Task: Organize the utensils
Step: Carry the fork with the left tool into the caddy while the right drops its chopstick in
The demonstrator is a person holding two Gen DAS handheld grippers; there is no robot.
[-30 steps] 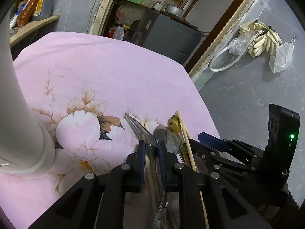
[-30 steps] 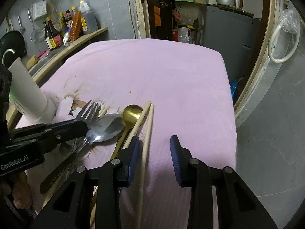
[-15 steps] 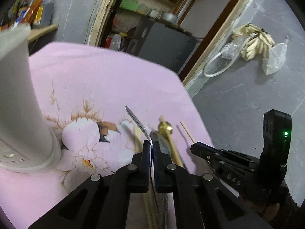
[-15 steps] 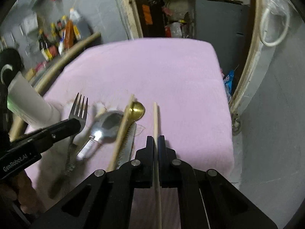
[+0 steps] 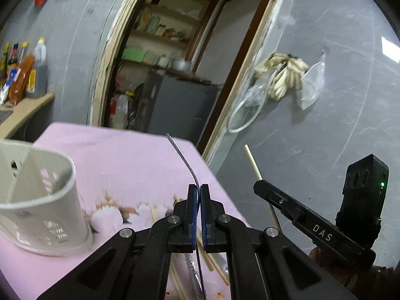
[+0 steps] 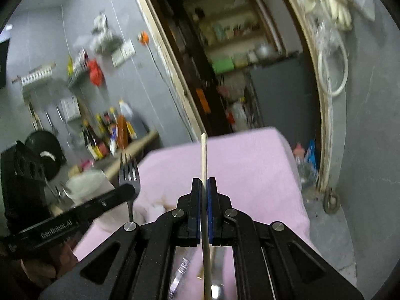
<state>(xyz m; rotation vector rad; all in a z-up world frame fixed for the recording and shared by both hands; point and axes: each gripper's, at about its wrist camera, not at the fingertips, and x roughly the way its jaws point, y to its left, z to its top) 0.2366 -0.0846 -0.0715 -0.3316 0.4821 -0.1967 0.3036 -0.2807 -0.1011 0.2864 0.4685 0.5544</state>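
My left gripper (image 5: 197,190) is shut on a metal fork (image 5: 183,160), seen edge-on, held up above the pink cloth (image 5: 125,157). The fork's tines show in the right wrist view (image 6: 129,172). My right gripper (image 6: 204,183) is shut on a wooden chopstick (image 6: 204,157) that points up and forward; it also shows in the left wrist view (image 5: 260,180). A white slotted utensil holder (image 5: 37,200) stands on the cloth to the left of the left gripper. More chopsticks (image 5: 212,260) and a spoon (image 6: 216,287) lie on the cloth below the grippers.
A wooden shelf (image 6: 135,147) with several sauce bottles runs along the left wall. An open doorway (image 5: 175,62) with a grey cabinet lies behind the table. The table's right edge (image 5: 215,175) drops to a grey floor.
Both grippers have lifted off the cloth, the left with the fork and the right with the chopstick, and tilted upward. The holder now shows its open top at left.
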